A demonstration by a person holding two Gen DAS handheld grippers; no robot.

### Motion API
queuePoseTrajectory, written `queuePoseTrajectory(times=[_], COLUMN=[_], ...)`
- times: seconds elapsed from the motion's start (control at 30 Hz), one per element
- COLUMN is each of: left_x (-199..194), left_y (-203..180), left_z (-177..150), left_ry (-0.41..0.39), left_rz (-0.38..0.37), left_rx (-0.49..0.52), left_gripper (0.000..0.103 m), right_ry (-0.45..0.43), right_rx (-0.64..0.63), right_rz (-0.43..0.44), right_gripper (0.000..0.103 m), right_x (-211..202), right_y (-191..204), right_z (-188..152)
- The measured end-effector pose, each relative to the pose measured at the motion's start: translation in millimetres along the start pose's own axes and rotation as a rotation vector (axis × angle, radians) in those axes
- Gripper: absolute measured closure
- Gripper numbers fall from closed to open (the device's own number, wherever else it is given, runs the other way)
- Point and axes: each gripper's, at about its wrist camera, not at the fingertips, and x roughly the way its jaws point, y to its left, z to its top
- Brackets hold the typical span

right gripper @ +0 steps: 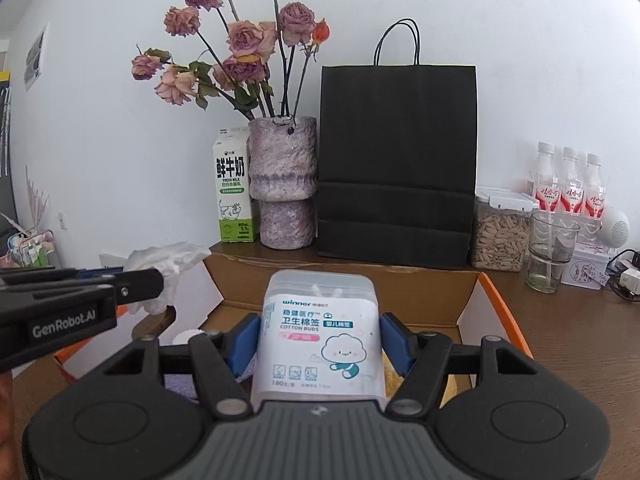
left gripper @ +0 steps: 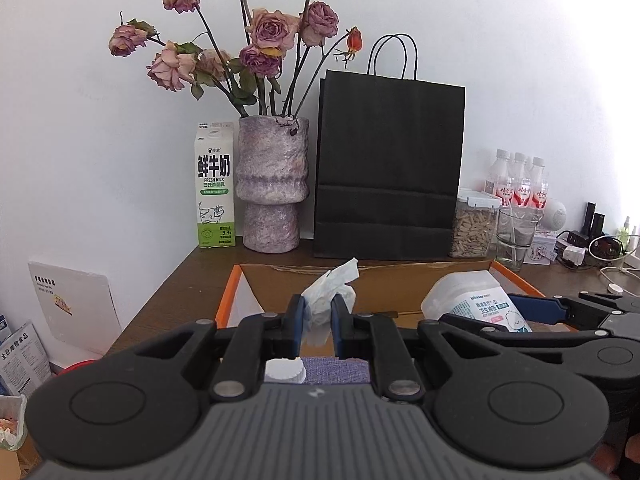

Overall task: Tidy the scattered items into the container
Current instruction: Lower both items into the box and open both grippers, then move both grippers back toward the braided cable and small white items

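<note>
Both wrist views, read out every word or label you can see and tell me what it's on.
"鲜牛奶 FRESH MILK": milk carton.
"winner", "卫生棉签 COTTON BUDS": cotton bud box, held in the right gripper.
"GenRobot.AI": left gripper, seen from the right wrist.
Bottle labels and the cartons' small print: too blurred.

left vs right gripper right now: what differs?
The left gripper is shut on a crumpled white tissue; the right gripper is shut on a rigid cotton buds box. Left jaws stand nearly together; right jaws stand wide apart. Both hold their loads over the open cardboard box.
</note>
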Motion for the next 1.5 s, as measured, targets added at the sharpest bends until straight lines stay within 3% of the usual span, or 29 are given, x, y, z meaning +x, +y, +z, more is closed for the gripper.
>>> queuePoseTrajectory(times=[0.37,0.47,0.57,0.6,0.63,0.67,0.7,0.8,0.87,1.5], left_x=[12,10,5,3,1,-2,-5,-11,-13,-26], left_y=[-4,-6,-8,-8,-6,-3,3,17,21,16], left_z=[-9,-10,-13,-14,-14,-13,-12,-10,-9,-22], left_ry=[0.051,0.044,0.014,-0.005,-0.024,-0.044,-0.068,-0.079,-0.088,-0.127], left_rz=[0.031,0.027,0.058,0.103,0.143,0.173,0.176,0.109,0.107,0.127], left_rx=[0.016,0.024,0.040,0.044,0.040,0.023,-0.006,-0.104,-0.132,-0.084], left_gripper=[0.089,0.084,0.041,0.022,0.014,0.000,0.000,0.000,0.000,0.000], right_ry=[-0.002,-0.005,-0.007,-0.015,-0.031,-0.050,-0.064,-0.080,-0.087,-0.110], right_rx=[-0.032,-0.041,-0.031,-0.023,-0.011,0.005,0.018,0.038,0.032,-0.020], right_rz=[-0.025,-0.031,-0.037,-0.051,-0.068,-0.077,-0.072,-0.062,-0.060,-0.093], right_gripper=[0.039,0.038,0.035,0.025,0.013,0.008,0.000,0.000,0.000,0.000], right_x=[-3,-3,-5,-7,-11,-15,-18,-27,-30,-50], right_y=[5,6,4,2,-1,-4,-7,-11,-8,2], right_z=[-4,-5,-8,-8,-7,-7,-6,-5,-5,-12])
